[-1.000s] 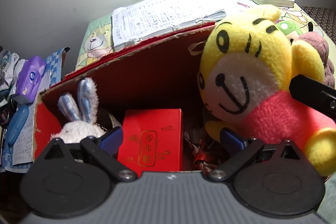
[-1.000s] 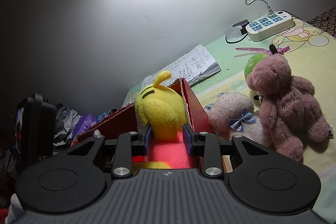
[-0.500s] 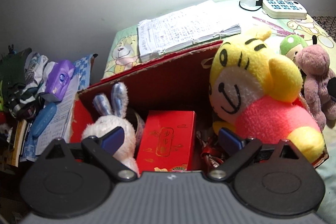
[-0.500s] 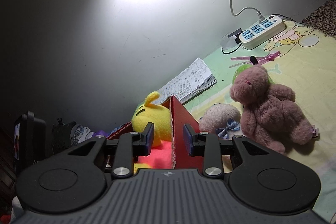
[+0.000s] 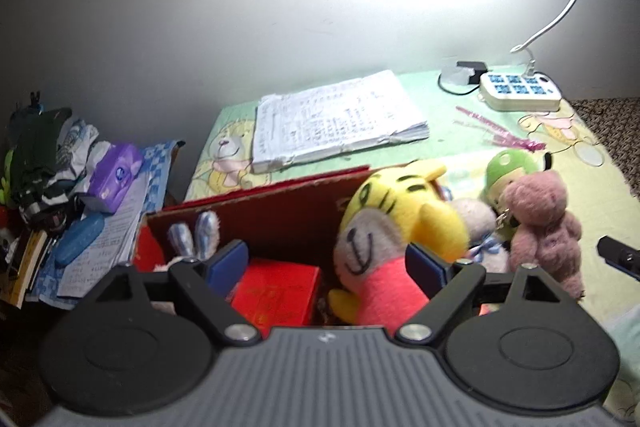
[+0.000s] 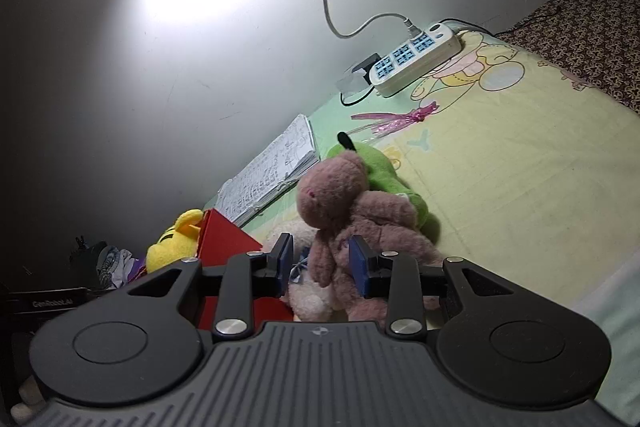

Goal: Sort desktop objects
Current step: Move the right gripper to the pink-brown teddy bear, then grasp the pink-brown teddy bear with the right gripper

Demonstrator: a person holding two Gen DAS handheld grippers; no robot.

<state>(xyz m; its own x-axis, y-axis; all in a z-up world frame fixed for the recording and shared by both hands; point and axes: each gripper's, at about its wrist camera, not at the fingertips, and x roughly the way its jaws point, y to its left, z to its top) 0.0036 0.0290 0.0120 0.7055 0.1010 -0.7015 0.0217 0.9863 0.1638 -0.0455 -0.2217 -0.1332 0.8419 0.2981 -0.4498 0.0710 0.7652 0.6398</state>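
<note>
- Two fuzzy plush toys matter: yellow tiger (image 5: 404, 223) slumps inside the red cardboard box (image 5: 280, 223); mauve bear (image 6: 352, 211) lies beside it on the worktop (image 6: 520, 163).
- Left tongs (image 5: 332, 263) spread, empty.
- Right tongs (image 6: 320, 263) spread, straddling the bear.
- Lumpy paper stack (image 5: 332, 119) behind.

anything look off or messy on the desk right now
Yes. Three plush toys lie in a jumbled pile outside the red box: the pink teddy bear leans over a cream plush and a green plush. The yellow tiger plush slumps tilted over the box's right edge. A pink ribbon wand lies loose.
</note>
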